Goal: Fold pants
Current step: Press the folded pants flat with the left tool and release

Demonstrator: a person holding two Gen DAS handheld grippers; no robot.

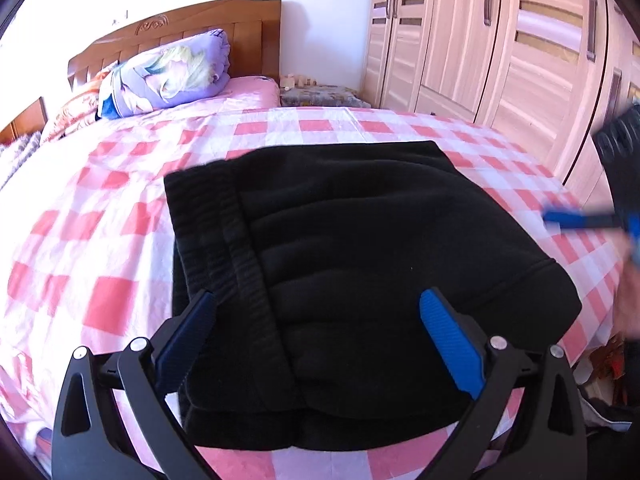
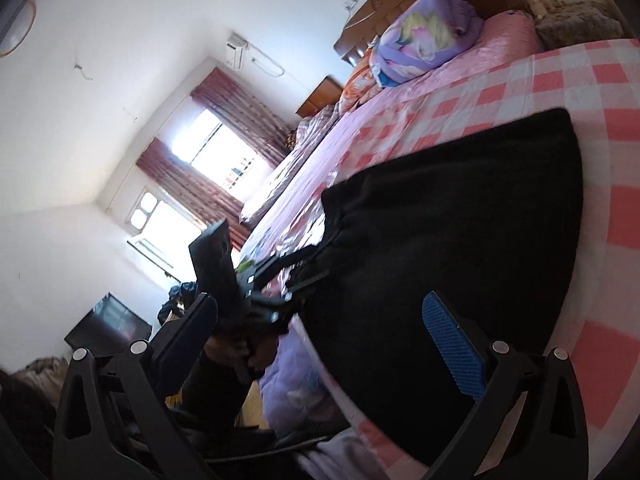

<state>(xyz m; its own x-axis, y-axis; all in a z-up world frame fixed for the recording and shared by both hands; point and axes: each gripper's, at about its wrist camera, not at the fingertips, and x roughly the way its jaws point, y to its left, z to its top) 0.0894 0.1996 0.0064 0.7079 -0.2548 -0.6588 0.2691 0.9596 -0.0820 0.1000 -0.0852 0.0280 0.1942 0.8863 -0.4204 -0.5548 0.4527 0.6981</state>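
Grippers: left gripper [image 1: 320, 304] and right gripper [image 2: 320, 312] both spread wide, ribbed blue pads holding nothing | fleecy black pants [image 1: 352, 256], folded to a thick rectangle, frame centre on checked bedsheet [image 1: 100, 264] | purple bundled quilt [image 1: 172, 72], upper left.

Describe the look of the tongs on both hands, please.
Both match: the left tongs and right tongs have matte black curved linkage arms with silver pivot bolts and triangular cutouts. Each finger carries a blue textured pad. No cables or markings visible.

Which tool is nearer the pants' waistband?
Left. The left tool hangs open right over the waistband of the pants; the right tool is off the opposite side.
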